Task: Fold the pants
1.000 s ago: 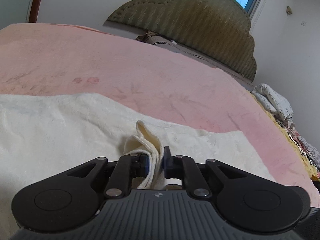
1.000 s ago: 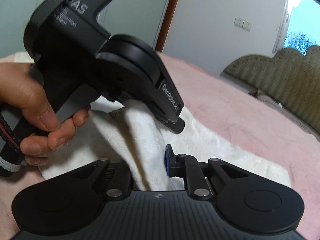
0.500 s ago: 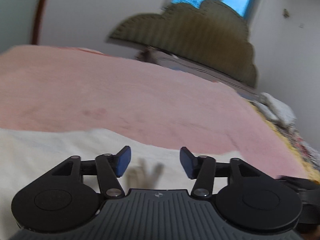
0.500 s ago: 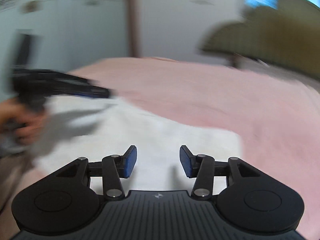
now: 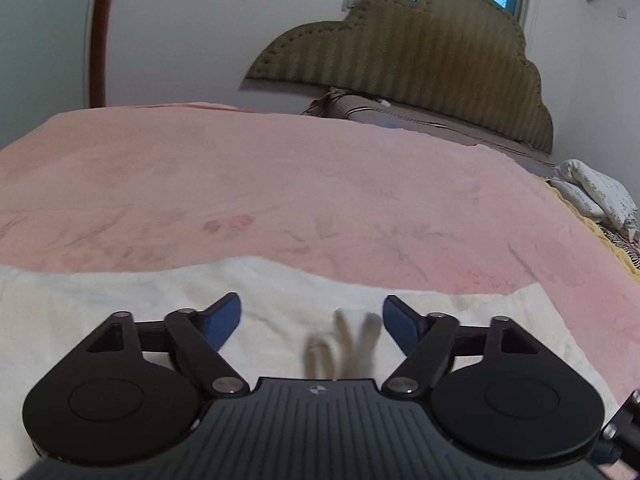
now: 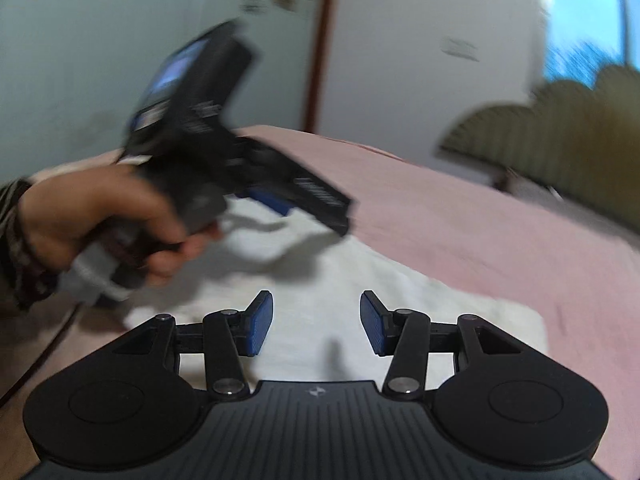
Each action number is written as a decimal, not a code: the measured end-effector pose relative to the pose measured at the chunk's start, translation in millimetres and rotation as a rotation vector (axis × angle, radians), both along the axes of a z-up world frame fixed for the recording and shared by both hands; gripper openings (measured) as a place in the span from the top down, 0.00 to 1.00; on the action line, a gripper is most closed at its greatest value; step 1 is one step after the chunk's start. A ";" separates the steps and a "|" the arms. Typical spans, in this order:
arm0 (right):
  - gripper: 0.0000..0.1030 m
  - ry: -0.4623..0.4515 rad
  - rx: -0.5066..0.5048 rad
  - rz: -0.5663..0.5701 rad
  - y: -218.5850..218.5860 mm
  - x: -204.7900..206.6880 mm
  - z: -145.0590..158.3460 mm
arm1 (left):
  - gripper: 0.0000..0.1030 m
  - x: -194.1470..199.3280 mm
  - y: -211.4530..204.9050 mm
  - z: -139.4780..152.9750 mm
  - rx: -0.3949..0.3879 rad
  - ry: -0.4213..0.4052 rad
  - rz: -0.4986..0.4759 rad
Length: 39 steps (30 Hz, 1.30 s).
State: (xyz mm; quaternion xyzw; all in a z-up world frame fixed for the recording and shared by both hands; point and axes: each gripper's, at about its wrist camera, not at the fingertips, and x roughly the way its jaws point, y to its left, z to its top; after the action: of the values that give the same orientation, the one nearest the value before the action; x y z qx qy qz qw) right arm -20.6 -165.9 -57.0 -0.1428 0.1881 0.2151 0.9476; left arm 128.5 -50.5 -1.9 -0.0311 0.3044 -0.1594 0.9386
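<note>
**Both grippers letting go of the pants**

You are releasing the cream pants [image 5: 120, 312], which are lying flat on the pink bed [image 5: 320, 184]. A second ago both grippers were pinching a raised fold; now your left gripper [image 5: 312, 320] is widening its jaws, the blurred fold dropping loose between them, untouched. Your right gripper [image 6: 316, 324] is standing part-open over the cloth, holding nothing. This fold is looking laid; the next one needs a fresh grasp.
</note>
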 end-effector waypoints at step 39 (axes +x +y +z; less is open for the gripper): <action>0.26 0.198 0.119 -0.017 2.6 19.4 -39.8 | 0.00 -27.8 17.3 -24.9 0.198 0.000 0.127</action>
State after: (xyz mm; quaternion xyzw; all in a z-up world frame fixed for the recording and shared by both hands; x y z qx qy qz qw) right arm -1.2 -163.3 -96.8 -0.0627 0.2687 0.2311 0.9330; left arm 100.7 -33.2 -26.8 0.0425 0.3161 -0.0687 0.9453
